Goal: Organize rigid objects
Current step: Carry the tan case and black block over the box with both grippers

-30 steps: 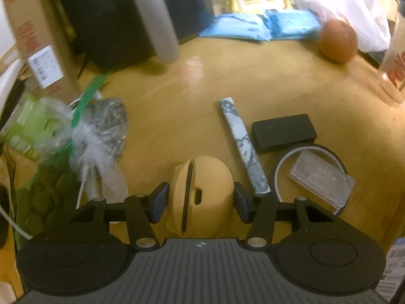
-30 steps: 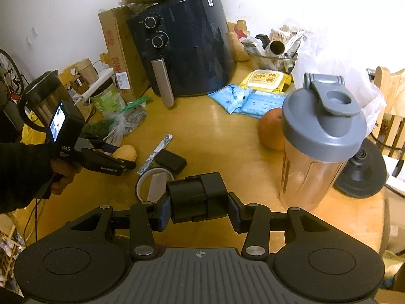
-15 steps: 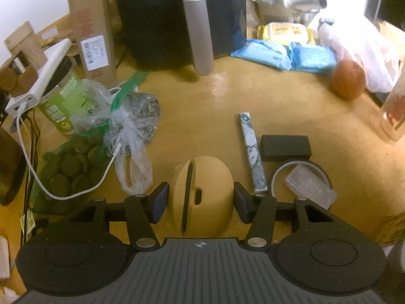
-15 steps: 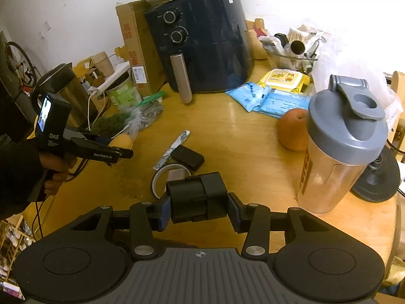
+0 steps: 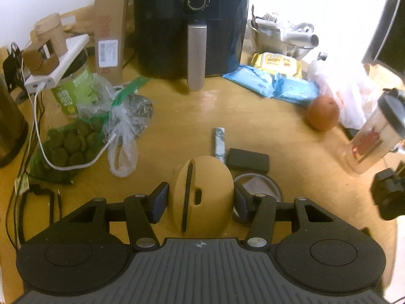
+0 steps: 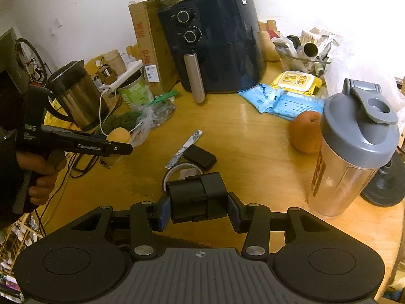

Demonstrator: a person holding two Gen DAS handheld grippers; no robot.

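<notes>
- The left gripper (image 5: 200, 197) is partly closed on a rounded tan slotted piece (image 5: 202, 193), lifted clear of the desk (image 5: 177, 116). The pads meet its curved flanks, not flat faces, so I judge a quick tilt or twist could let it squirm out and drop.
- The right gripper (image 6: 200, 211) is closed fairly narrow on a black boxy block (image 6: 197, 197), held above the desk's near side. The clamp looks square, but in the left wrist view the block hangs at the right edge close to the shaker bottle (image 6: 354, 152); a careless sweep could topple that tall, light bottle.
- Just beyond both grippers lie a ring-shaped lid (image 5: 258, 185) with a clear plastic case on it, a flat black case (image 5: 248, 160) and a marbled bar (image 5: 219, 140), close together, the bar beside the black case. Setting either carried piece down here risks knocking these askew or landing on the ring so it rocks.
- To the left, a white cable (image 5: 68, 166) runs over a bag of green lumps (image 5: 65, 147) beside a crumpled plastic bag (image 5: 124, 131). The left gripper could snag the cable and drag what it is plugged into.
- Further off, an orange fruit (image 6: 305, 131) sits near the bottle and would roll if bumped.
- At the back stands the air fryer (image 5: 192, 25); its handle (image 5: 197, 55) juts forward, an obstacle for any long reach.
</notes>
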